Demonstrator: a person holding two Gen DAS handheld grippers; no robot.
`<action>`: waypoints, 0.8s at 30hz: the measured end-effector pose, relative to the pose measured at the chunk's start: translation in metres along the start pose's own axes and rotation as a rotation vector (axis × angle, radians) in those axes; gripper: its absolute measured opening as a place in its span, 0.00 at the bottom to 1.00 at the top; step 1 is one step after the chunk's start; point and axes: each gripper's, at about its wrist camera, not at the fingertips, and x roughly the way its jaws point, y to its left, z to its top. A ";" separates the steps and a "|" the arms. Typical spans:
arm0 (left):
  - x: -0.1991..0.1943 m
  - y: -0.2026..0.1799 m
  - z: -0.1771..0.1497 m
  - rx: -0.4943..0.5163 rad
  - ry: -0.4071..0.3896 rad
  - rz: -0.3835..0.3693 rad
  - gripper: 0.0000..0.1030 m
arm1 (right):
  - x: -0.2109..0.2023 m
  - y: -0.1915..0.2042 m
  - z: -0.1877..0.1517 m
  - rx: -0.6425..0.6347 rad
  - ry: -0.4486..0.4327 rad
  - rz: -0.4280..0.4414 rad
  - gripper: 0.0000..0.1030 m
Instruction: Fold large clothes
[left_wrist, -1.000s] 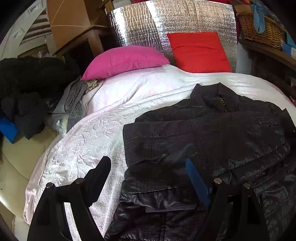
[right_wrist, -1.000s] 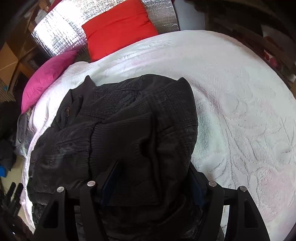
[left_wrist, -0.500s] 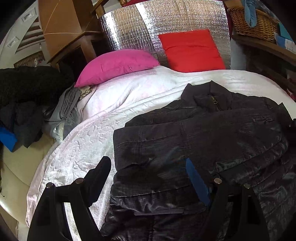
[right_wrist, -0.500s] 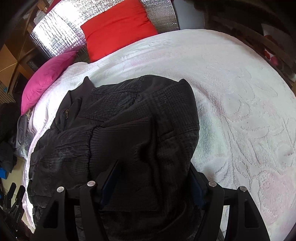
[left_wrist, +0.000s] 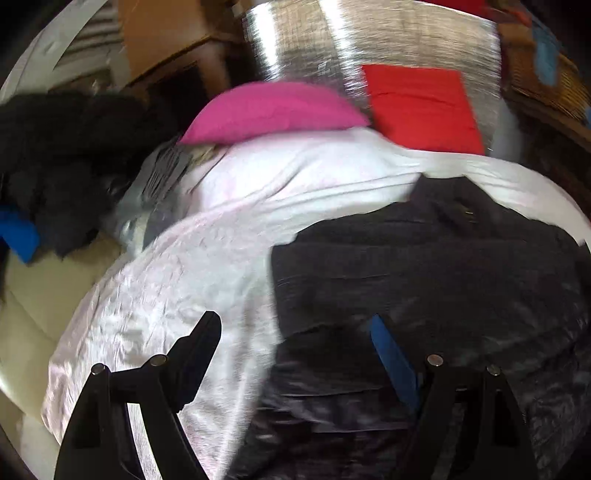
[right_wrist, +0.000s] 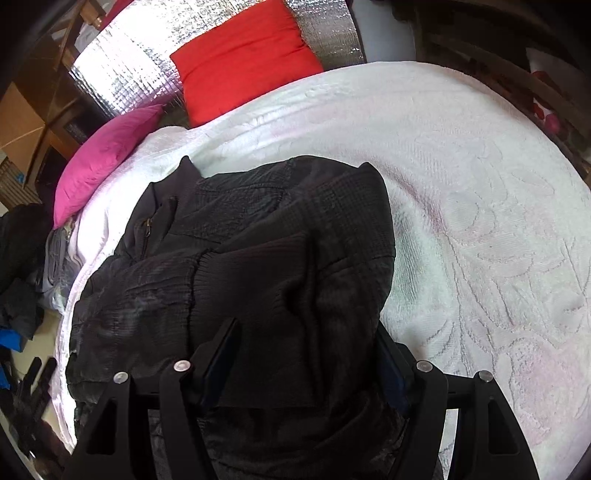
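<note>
L tongs (left_wrist: 295, 350) held wide apart, nothing gripped, over jacket (right_wrist: 258, 258) edge. R tongs (right_wrist: 306, 354) spread w/ sleeve cloth bunched between; grip can't be confirmed. Jacket laid part-folded on white bedspread (right_wrist: 480, 184). Judged soft, bulky, slick shell; best pinched at hem/cuff seams.

Quilted black jacket (right_wrist: 258, 258) (faint sheen), embossed white bedspread (right_wrist: 461, 184)
</note>
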 end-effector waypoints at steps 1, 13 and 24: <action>0.008 0.004 -0.002 -0.007 0.028 0.000 0.81 | 0.003 0.000 -0.001 -0.010 0.009 -0.015 0.70; -0.001 0.014 -0.024 -0.053 0.110 -0.024 0.81 | -0.060 -0.016 -0.025 0.011 -0.088 0.094 0.70; -0.097 0.049 -0.118 -0.112 0.006 -0.078 0.81 | -0.141 -0.072 -0.121 0.087 -0.182 0.276 0.70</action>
